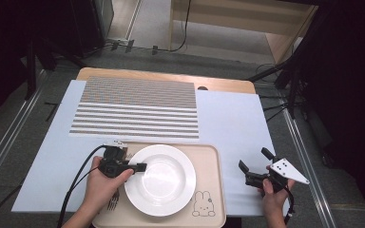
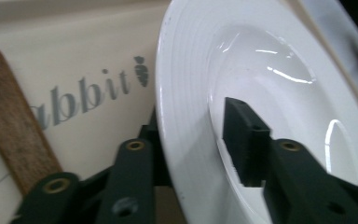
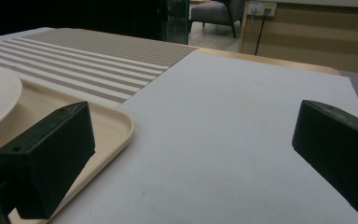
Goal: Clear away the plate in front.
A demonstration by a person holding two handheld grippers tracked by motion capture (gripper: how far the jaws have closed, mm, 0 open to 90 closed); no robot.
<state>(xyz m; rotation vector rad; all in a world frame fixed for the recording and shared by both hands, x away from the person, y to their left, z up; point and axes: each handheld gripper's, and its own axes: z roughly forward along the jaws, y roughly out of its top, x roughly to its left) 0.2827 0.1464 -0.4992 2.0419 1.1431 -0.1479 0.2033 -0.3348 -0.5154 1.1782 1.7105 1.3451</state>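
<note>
We find the white plate (image 1: 160,179) lying on the beige tray (image 1: 216,166), which sits at the near edge of the table, on the pale sheet (image 1: 228,118) that covers it. The plate fills the middle of the tray, nearer its left side than its right.

The left gripper (image 1: 140,167) reaches in from the tray's left side and straddles the plate's left rim. In the left gripper view (image 2: 200,140) we see one jaw above the rim, over the inner slope of the plate, and the other below and outside it. The jaws stand part-way open, with a visible gap between the upper pad and the white surface. We cannot tell whether the lower jaw touches the underside. The plate therefore sits between the jaws but is not clamped.

A wooden handle (image 2: 14,121) lies on the tray just left of the plate, beside the printed lettering on the tray floor.

The right gripper (image 1: 254,164) is held over the pale sheet near the table's near right corner, well apart from the tray's right edge. Its jaws stand wide open in the right gripper view (image 3: 191,163), with nothing between them but bare sheet. A striped mat (image 1: 138,107) lies toward the far edge of the table.
</note>
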